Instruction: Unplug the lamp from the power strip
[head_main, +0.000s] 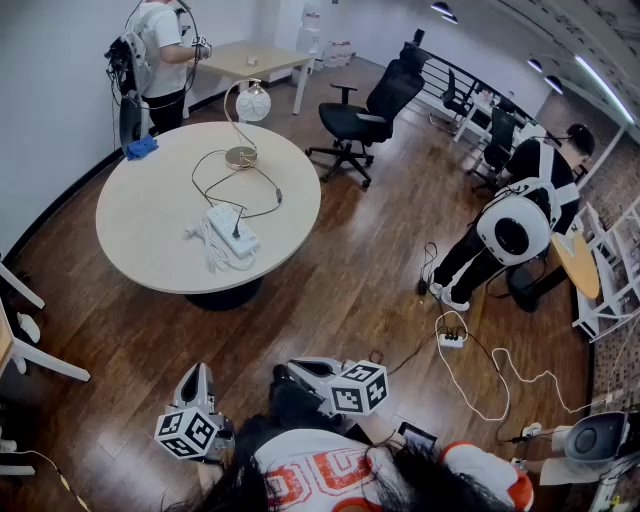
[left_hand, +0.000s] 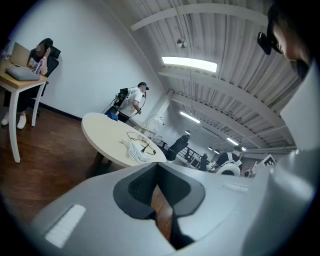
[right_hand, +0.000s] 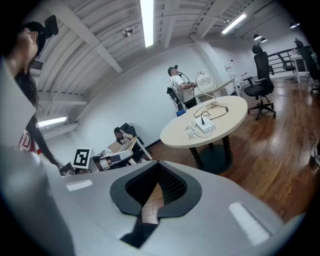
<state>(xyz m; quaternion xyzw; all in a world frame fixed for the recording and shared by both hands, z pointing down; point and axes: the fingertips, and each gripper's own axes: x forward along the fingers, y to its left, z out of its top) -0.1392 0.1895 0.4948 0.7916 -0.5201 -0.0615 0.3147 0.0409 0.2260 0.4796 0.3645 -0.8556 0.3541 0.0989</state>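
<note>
- Open office with a wood floor; round worktop (head_main: 140, 235) ahead, well apart from both hand-held grippers.
- Near the worktop's middle, a little toward its near right edge: white power strip (head_main: 233, 236), with its bundled white cable (head_main: 209, 247) just beside it.
- Plugged into the power strip: black plug (head_main: 236, 229) on a thin black cord looping back to the lamp (head_main: 241, 157) at the far edge, globe shade out past the rim.
- At the far left edge: blue cloth (head_main: 141, 148).
- Beyond the worktop's right side: black office chair (head_main: 372, 110).
- Low, close to the body: left hand-held gripper (head_main: 197, 378), jaws pressed together, nothing between.
- Alongside: right hand-held gripper (head_main: 300, 370), likewise closed and empty.
</note>
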